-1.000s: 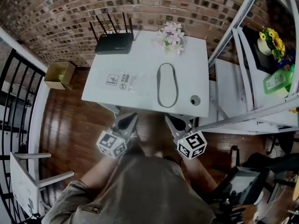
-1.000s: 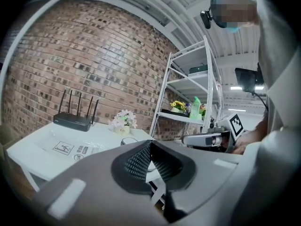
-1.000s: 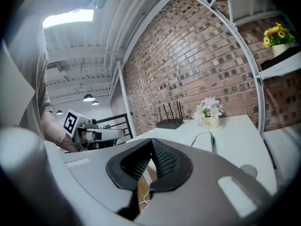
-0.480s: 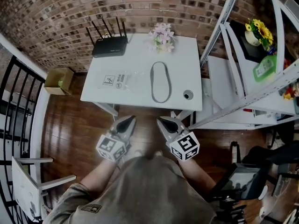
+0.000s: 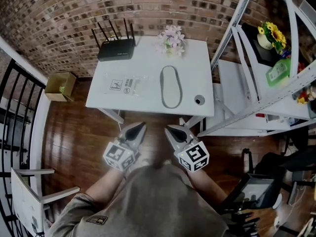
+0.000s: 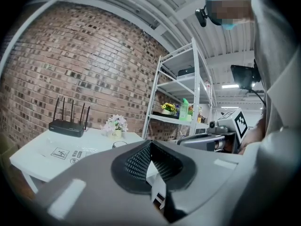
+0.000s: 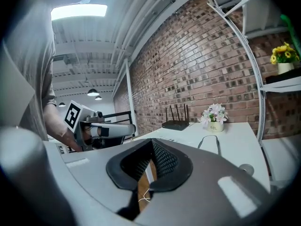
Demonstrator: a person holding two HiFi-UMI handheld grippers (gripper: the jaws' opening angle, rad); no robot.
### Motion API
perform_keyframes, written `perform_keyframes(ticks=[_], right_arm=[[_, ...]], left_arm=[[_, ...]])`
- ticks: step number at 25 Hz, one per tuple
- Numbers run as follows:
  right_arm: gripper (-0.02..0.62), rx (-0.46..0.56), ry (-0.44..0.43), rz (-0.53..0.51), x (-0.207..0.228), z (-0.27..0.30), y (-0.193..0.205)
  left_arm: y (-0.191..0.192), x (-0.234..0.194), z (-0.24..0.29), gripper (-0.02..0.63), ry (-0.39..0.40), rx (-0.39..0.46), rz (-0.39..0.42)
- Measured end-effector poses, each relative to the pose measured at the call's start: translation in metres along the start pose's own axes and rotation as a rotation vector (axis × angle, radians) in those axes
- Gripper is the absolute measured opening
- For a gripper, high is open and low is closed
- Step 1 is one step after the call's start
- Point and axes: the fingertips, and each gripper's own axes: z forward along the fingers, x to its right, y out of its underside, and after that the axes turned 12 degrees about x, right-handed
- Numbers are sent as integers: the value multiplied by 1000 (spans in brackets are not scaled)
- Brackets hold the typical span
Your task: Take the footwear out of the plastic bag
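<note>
One clear flat plastic bag w/ black printed warning symbols (image 5: pixel 127 85) is lying on the white rectangular table (image 5: pixel 197 68), left of centre. Can't tell what's sitting inside it. Just to its right, apart from it, a grey oval loop-outlined flat item (image 5: pixel 171 86) is lying lengthwise front to back; can't tell whether that's the footwear. A small round grey disc (image 5: pixel 199 99) is sitting near the table's front right corner.

At the rear left of the tabletop a black router w/ four upright antennas (image 5: pixel 116 48) is standing, and a small pot of pale pink flowers (image 5: pixel 171 39) is sitting at the rear centre.

Both tools are hovering over the dark wooden floor (image 5: pixel 74 132) in front of the table's near edge, well apart from the bag, side by side and pointing toward the table. The left gripper (image 5: pixel 142 126) is showing its jaws pressed together w/ nothing btwn them; the right gripper (image 5: pixel 168 128) is looking the same, jaws together and empty.

Further out, a brick wall (image 5: pixel 59 14) is running behind the table. A white metal shelf rack (image 5: pixel 232 38) is standing to the right, carrying a pot of yellow sunflowers (image 5: pixel 269 33) and a green plastic bottle (image 5: pixel 279 70). An open cardboard box (image 5: pixel 60 86) is sitting on the floor left of the table.
</note>
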Motion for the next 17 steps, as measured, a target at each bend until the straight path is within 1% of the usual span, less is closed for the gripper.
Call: perform_keyframes(ticks=[11,17], right_arm=[[14,-15,31,-13,-18,10,1],[14,-16,29,-24,-32,15,1]], left_arm=[[1,-9,-16,2,32,-1,-29],[-3,-9,-25,2,42,1,-40]])
